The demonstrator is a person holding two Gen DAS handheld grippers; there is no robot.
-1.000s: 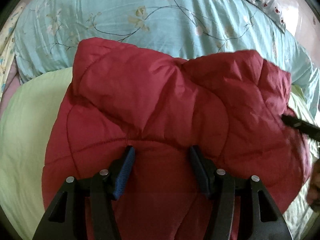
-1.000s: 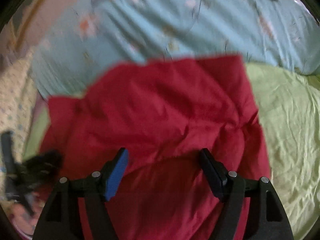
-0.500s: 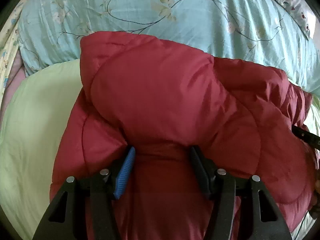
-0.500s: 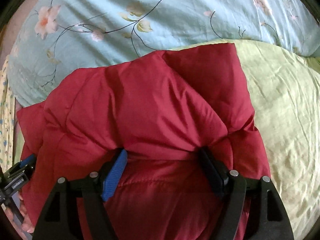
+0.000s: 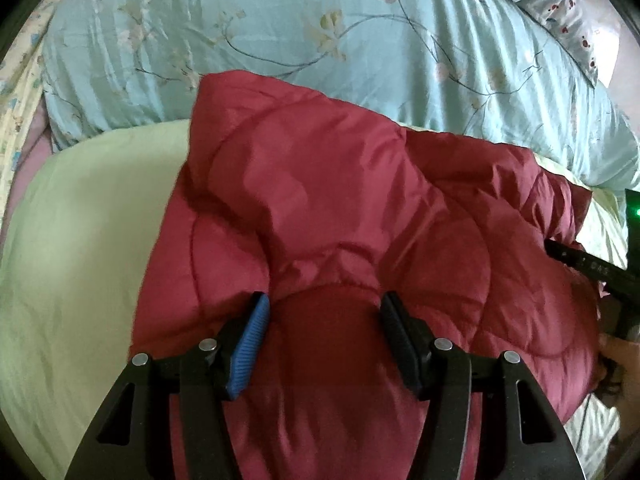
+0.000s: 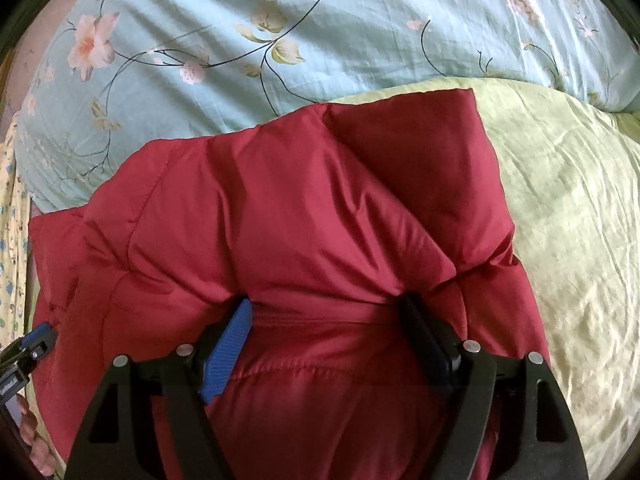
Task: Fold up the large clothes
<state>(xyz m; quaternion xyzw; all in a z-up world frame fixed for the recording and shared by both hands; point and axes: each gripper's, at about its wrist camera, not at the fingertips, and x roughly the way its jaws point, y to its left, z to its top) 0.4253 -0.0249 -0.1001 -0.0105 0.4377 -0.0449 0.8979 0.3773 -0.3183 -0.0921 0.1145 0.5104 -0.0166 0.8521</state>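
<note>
Since a second ago the red quilted jacket (image 5: 360, 216) has been doubled over on itself, so a puffy folded layer now bulges forward over both tools where the cloth earlier lay flatter; in the left wrist view the folded corner has also slid from the upper left towards the middle of the frame; the left gripper (image 5: 324, 340) has its fingers spread apart with red padding bulging up between them, the blue pad (image 5: 248, 348) lying against the cloth without pinching it; the right gripper (image 6: 328, 344) is likewise spread wide, a seam of the jacket (image 6: 300, 220) running across the gap and the fold resting over both fingertips; whether either tool carries cloth from beneath cannot be told; the jacket lies on a pale green sheet (image 6: 568, 216), its far edge just beside a light blue floral duvet (image 6: 320, 28); the right tool's black body shows at the right edge of the left view.
</note>
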